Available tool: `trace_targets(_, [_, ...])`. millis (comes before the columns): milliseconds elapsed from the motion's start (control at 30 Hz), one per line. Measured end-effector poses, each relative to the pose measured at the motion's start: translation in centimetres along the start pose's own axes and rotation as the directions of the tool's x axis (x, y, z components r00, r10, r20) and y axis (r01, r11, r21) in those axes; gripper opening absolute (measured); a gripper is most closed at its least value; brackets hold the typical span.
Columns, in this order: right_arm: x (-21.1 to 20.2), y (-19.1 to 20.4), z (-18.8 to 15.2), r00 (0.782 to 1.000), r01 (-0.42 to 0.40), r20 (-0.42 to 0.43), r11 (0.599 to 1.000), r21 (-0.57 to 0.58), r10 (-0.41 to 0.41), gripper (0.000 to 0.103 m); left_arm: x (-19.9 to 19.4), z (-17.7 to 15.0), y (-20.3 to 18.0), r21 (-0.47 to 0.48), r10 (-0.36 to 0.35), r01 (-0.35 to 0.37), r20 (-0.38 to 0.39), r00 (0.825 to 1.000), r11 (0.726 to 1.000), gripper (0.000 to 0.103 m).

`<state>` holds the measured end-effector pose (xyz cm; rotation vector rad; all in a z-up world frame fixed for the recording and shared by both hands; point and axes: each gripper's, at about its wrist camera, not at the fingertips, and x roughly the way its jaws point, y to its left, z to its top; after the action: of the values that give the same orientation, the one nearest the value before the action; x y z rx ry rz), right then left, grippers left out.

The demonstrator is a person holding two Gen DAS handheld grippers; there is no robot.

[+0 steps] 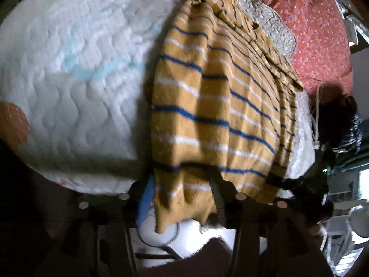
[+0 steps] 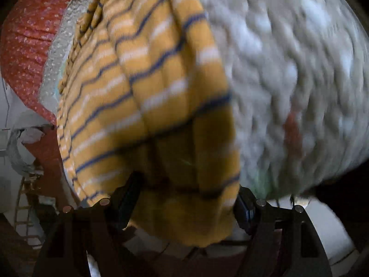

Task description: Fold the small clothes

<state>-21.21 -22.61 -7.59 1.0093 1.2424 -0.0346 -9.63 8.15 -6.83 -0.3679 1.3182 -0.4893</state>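
Since the striped shirt (image 1: pixel 207 106) looks soft and light, each hand-held gripper, left (image 1: pixel 182 198) and right (image 2: pixel 184 207), sits clamped on its hem; grip the corners.

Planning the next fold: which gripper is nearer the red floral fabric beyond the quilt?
Cannot tell. Left gripper and right gripper each hold the near edge of the striped garment, with the red floral fabric beyond the quilt.

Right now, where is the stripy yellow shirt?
The stripy yellow shirt lies on the white quilted blanket, right of centre in the left wrist view, its near edge gripped by both the left gripper and right gripper.
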Motion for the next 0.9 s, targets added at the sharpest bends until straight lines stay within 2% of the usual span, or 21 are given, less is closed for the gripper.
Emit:
trace_targets(67, [0.1,0.4,-0.9,1.0,0.004,-0.008,1.0,-0.025,-0.004,0.075,0.7,-0.5,-0.1,-0.006,-0.016,0.016,-0.032,0.999,1.0,0.05])
trace_targets(100, [0.2,0.6,-1.2,1.0,0.007,-0.01,0.999,-0.036,-0.007,0.069,0.9,-0.7,-0.2,-0.002,-0.016,0.016,-0.045,0.999,1.0,0.05])
trace_targets(133, [0.2,0.7,-1.6,1.0,0.014,-0.012,0.999,-0.05,-0.015,0.056,1.2,-0.8,-0.4,0.003,-0.016,0.016,-0.063,0.998,1.0,0.05])
trace_targets(167, [0.3,1.0,-1.9,1.0,0.025,-0.013,0.998,-0.065,-0.026,0.046,1.4,-0.9,-0.6,0.008,-0.013,0.014,-0.077,0.997,1.0,0.038])
trace_targets(200, [0.1,1.2,-2.1,0.999,0.034,-0.011,0.996,-0.086,-0.035,0.024,1.4,-1.0,-0.7,0.013,-0.008,0.009,-0.088,0.996,1.0,0.01])
trace_targets(233, [-0.2,1.5,-2.4,0.999,0.045,-0.011,0.993,-0.111,-0.046,0.011,1.4,-1.1,-0.8,0.01,-0.002,0.003,-0.102,0.995,1.0,0.011])
trace_targets(300, [-1.3,2.3,-3.2,0.998,0.059,0.011,0.984,-0.17,-0.058,0.01,0.5,-1.5,-0.5,-0.003,-0.007,0.006,-0.089,0.996,1.0,0.011])
trace_targets(367, [-2.9,3.4,-4.0,0.999,0.035,0.04,0.973,-0.23,-0.026,0.009,-1.0,-1.7,-0.5,-0.021,-0.04,0.039,-0.067,0.997,0.999,0.011])
trace_targets(467, [-6.0,4.6,-4.6,0.995,-0.036,0.084,0.959,-0.28,0.062,0.009,-3.4,-1.9,-0.9,-0.041,-0.095,0.094,-0.027,0.995,0.995,0.011])
trace_targets(567, [-9.1,5.4,-4.4,0.981,-0.108,0.126,0.949,-0.295,0.151,0.009,-5.5,-1.6,-1.8,-0.042,-0.141,0.142,0.011,0.99,0.989,0.011])
trace_targets(667, [-11.9,7.1,-3.0,0.96,-0.157,0.173,0.938,-0.309,0.218,0.009,-6.9,0.0,-3.0,-0.054,-0.187,0.189,0.034,0.982,0.981,0.011])
trace_targets(767, [-13.5,9.0,-1.2,0.945,-0.186,0.2,0.927,-0.326,0.26,0.009,-7.9,2.7,-4.7,-0.04,-0.205,0.207,0.06,0.977,0.977,0.011])
trace_targets(900, [-14.3,13.5,2.7,0.93,-0.181,0.243,0.918,-0.353,0.277,0.009,-9.3,7.3,-7.0,-0.022,-0.213,0.217,0.11,0.971,0.976,0.011])
